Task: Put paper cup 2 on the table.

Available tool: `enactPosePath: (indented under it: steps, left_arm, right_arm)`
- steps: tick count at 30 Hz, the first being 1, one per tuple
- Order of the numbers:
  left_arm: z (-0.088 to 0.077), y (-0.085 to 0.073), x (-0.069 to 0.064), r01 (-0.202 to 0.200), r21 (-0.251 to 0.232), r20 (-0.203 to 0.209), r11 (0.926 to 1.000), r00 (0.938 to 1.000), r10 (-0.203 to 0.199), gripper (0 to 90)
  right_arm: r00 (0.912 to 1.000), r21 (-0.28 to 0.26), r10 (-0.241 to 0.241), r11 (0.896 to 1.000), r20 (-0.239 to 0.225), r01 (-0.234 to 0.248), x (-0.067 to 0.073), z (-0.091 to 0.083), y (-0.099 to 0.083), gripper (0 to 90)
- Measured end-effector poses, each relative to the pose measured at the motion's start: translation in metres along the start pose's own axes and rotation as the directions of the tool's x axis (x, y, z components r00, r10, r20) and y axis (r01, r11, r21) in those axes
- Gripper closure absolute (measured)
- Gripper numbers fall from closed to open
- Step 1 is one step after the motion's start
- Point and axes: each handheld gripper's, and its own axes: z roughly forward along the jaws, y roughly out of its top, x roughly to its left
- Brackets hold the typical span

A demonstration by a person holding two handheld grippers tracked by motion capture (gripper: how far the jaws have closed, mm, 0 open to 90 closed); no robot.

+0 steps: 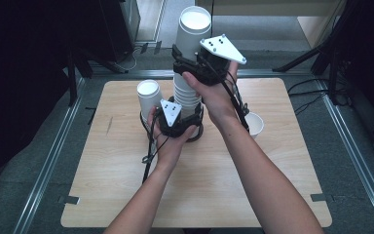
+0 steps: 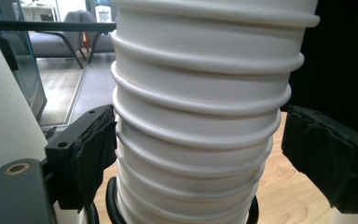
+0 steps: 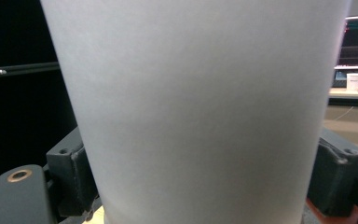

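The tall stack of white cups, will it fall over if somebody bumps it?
Probably, yes. The stack of cups stands tall on a narrow base, so a sideways bump could tip it. The cups look like thin paper, likely light and easy to dent. The left gripper brackets its bottom, which may steady it.

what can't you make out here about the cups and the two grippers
- Base of the cup stack: high view, hidden behind the left gripper and hand.
- Top cup: right gripper view, rim and bottom cut off by the frame edges.
- Left gripper's hold: left gripper view, the right finger stands clear of the stack; whether the left finger touches it is unclear.
- Contents of the lone cup: high view, partly behind the right forearm.
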Motion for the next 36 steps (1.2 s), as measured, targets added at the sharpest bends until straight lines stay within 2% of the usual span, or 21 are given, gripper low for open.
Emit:
enactPosePath:
  steps: [11, 16, 21, 27, 36]
  left_arm:
    - [-0.004, 0.002, 0.001, -0.014, 0.0, 0.017, 0.9999, 0.9998, 0.014, 7.7]
    - [-0.007, 0.002, 0.001, -0.009, 0.026, 0.029, 0.9996, 0.9995, 0.008, 7.4]
    - [-0.01, 0.002, 0.001, -0.002, 0.043, 0.044, 0.9991, 0.999, 0.0, 3.1]
    - [-0.018, 0.0, 0.001, -0.008, 0.047, 0.05, 0.9989, 0.9987, 0.006, 1.8]
    - [-0.028, -0.001, 0.002, -0.003, 0.04, 0.061, 0.9992, 0.9981, 0.0, 0.2]
  right_arm:
    - [0.9996, -0.048, 0.021, 0.999, -0.02, -0.022, -0.001, -0.013, 0.018, 14.5]
    - [0.9992, -0.056, 0.025, 0.998, -0.033, -0.027, -0.001, -0.02, 0.024, 14.5]
    - [0.9991, -0.058, 0.012, 0.998, -0.04, -0.014, -0.003, -0.028, 0.03, 14.4]
    - [0.9988, -0.067, 0.03, 0.997, -0.038, -0.033, -0.012, -0.041, 0.034, 14.4]
    - [0.9996, -0.066, 0.025, 0.998, -0.015, -0.026, -0.03, -0.061, 0.029, 14.3]
